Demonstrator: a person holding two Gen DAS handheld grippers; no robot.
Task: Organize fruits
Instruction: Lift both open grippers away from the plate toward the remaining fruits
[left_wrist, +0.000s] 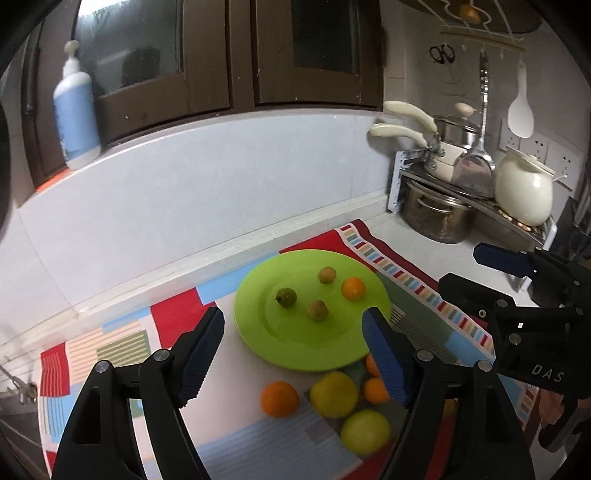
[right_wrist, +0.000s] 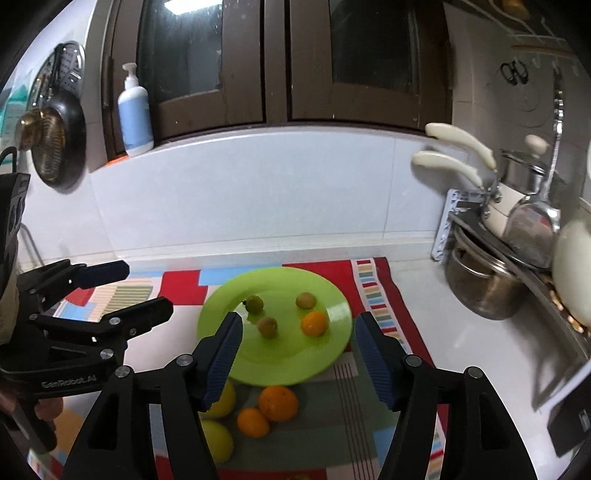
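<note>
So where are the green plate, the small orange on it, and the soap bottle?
green plate (right_wrist: 317, 354): right wrist view, bare front rim.
small orange (right_wrist: 314, 323): right wrist view, middle of fruit.
soap bottle (right_wrist: 135, 122): right wrist view, blue label.

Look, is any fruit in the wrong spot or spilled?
Nothing is spilled or broken. The green plate holds four small fruits, but oranges and yellow-green fruits lie loose on the patterned cloth beside it, not on the plate yet.
</note>
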